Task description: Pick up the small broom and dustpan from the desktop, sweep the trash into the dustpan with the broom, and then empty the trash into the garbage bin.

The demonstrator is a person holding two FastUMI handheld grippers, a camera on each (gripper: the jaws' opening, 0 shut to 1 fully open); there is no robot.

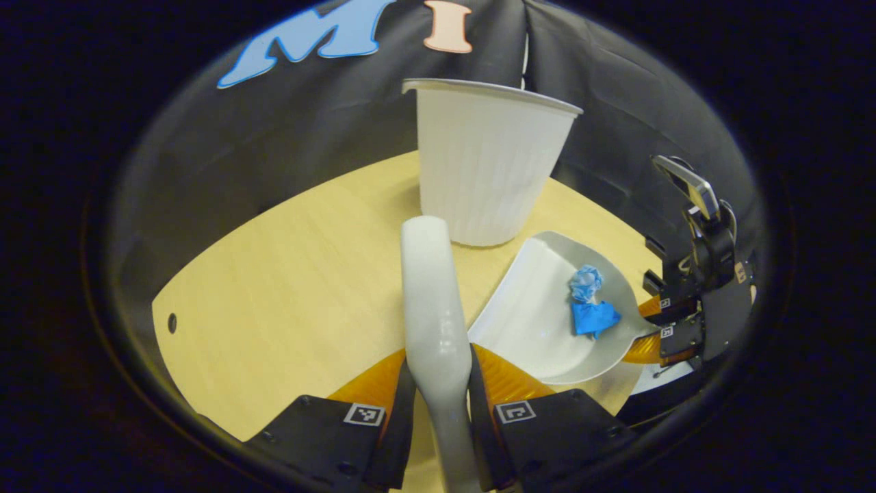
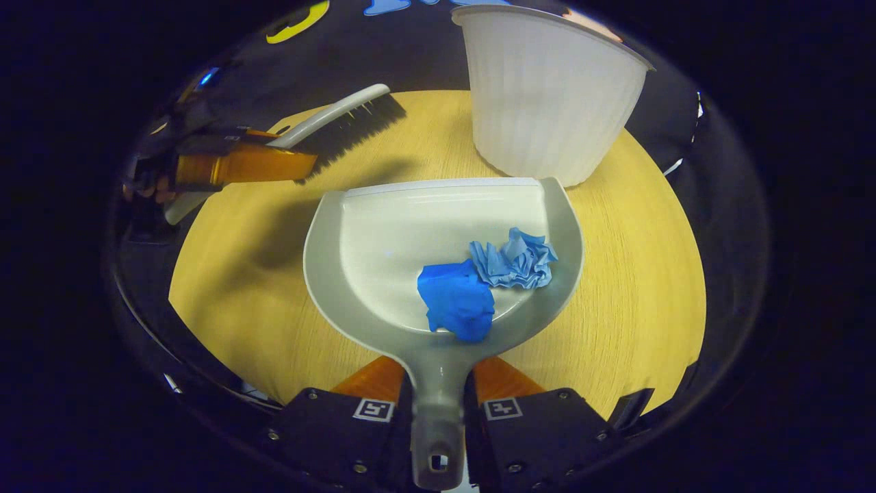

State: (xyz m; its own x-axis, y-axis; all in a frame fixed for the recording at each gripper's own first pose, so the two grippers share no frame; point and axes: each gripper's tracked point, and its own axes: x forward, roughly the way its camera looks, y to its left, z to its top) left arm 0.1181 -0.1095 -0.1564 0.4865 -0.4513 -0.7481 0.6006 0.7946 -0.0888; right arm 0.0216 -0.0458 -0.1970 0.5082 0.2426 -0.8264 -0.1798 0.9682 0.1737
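Blue crumpled paper [image 2: 518, 260] and a second, deeper blue wad [image 2: 457, 301] lie together inside the white dustpan [image 2: 410, 253], toward its handle end, so the sweeping step looks finished; what remains, judging by this, is tipping the load into the garbage bin [image 2: 554, 103]. No other trash is visible on the light wooden counter [image 2: 636, 274]. The right gripper [image 2: 439, 411] is clenched on the dustpan's handle, both fingers pressing its sides, with the pan stretching straight ahead of it and the blue scraps just beyond the handle. The white ribbed bin stands upright just past the pan's front lip, a little to the right. The left gripper [image 1: 441, 411] is clamped on the handle of the small broom [image 1: 431, 301], which points forward toward the bin. In the right gripper view the broom's dark bristles hang off to the left of the dustpan, apart from it
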